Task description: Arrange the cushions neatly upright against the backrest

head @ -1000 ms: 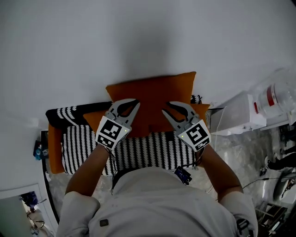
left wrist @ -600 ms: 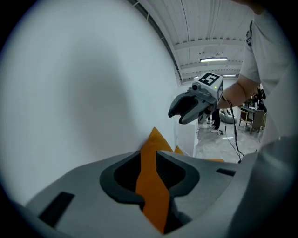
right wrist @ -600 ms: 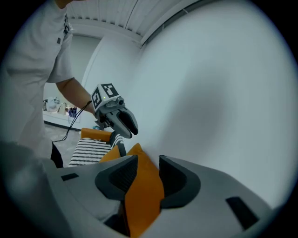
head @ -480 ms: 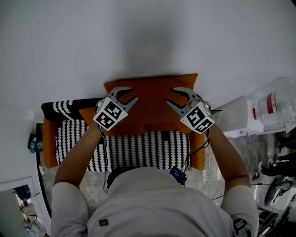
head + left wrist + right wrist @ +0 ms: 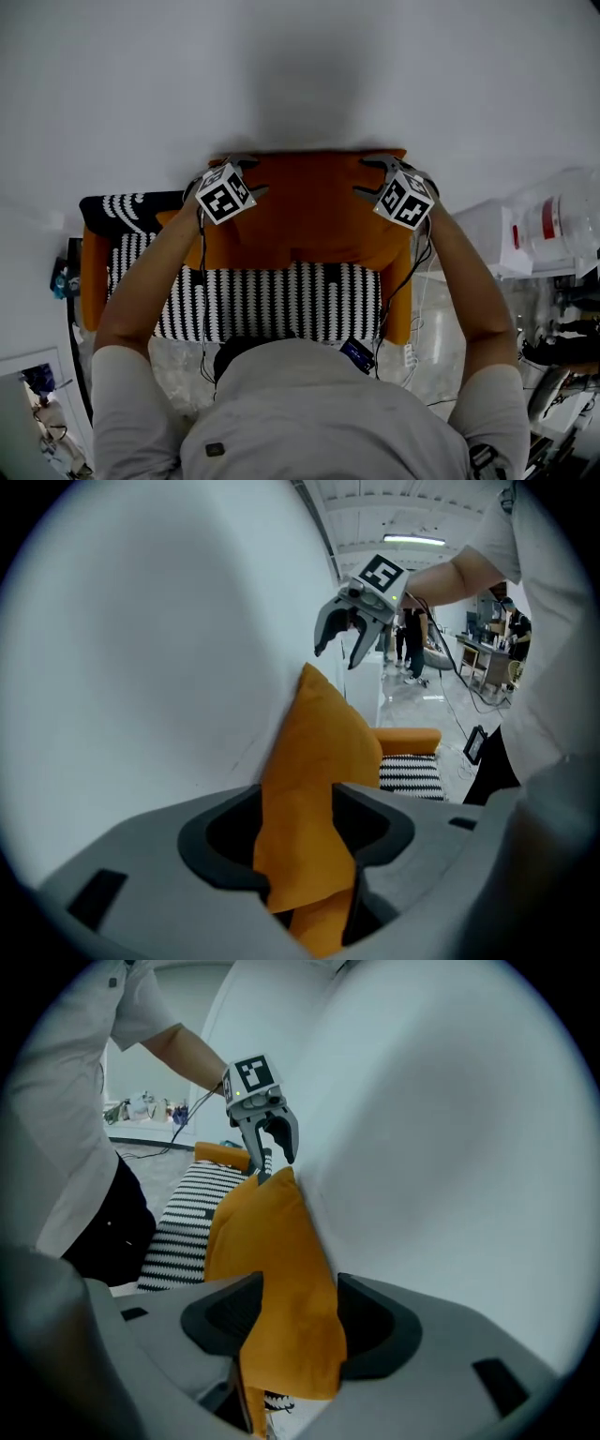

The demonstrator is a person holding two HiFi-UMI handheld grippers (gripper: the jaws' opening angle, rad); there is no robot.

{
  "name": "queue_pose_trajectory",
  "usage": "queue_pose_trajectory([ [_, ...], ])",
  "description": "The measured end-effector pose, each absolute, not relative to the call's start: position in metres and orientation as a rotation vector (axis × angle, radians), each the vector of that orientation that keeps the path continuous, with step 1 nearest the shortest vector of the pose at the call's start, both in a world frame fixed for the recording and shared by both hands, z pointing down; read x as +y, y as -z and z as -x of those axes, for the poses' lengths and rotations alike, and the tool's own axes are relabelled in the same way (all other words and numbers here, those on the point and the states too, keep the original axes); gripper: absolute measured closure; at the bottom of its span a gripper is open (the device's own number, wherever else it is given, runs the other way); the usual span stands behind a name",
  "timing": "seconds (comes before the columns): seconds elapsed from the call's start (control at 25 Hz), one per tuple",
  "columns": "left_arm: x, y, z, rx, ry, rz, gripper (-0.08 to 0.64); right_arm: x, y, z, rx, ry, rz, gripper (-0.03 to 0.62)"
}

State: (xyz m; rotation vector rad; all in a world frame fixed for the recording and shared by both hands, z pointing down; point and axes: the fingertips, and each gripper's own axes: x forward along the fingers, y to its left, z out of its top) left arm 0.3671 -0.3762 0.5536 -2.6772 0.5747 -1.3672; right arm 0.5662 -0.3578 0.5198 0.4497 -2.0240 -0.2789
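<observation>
Up against the white wall (image 5: 300,75), the orange cushion (image 5: 305,211) now stands upright on the striped seat (image 5: 281,305). The left gripper (image 5: 236,172) and right gripper (image 5: 367,176) have come down onto its top corners. Both claws just spread open with the corners still between them, probably let go, though the pads might still brush the fabric. Looks placed to me.

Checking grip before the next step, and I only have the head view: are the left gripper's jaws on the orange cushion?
Observer: The left gripper has its jaws apart. They have just been opening, with a top corner of the orange cushion between them.
Operator: Right side the same?
Observer: Yes. The right gripper also has its jaws apart and just opening, with the cushion's other top corner between them.
Operator: Cushion upright?
Observer: In the right gripper view it stands on edge, with its back along the white surface behind it.
</observation>
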Motion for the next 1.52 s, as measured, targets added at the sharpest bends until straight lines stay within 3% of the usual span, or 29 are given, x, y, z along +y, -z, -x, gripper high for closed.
queue_pose_trajectory([
  [0.92,-0.428,-0.634,-0.321,0.421,1.832,2.485,0.293,-0.423,-0.609,-0.607,-1.745,0.145,-0.263,0.324],
  [1.28,-0.436,-0.652,-0.325,0.437,1.847,2.511,0.288,-0.408,-0.633,-0.609,-1.732,0.156,-0.254,0.417],
  [1.52,-0.421,-0.657,-0.328,0.431,1.83,2.524,0.413,-0.402,-0.635,-0.606,-1.739,0.156,-0.276,0.458],
])
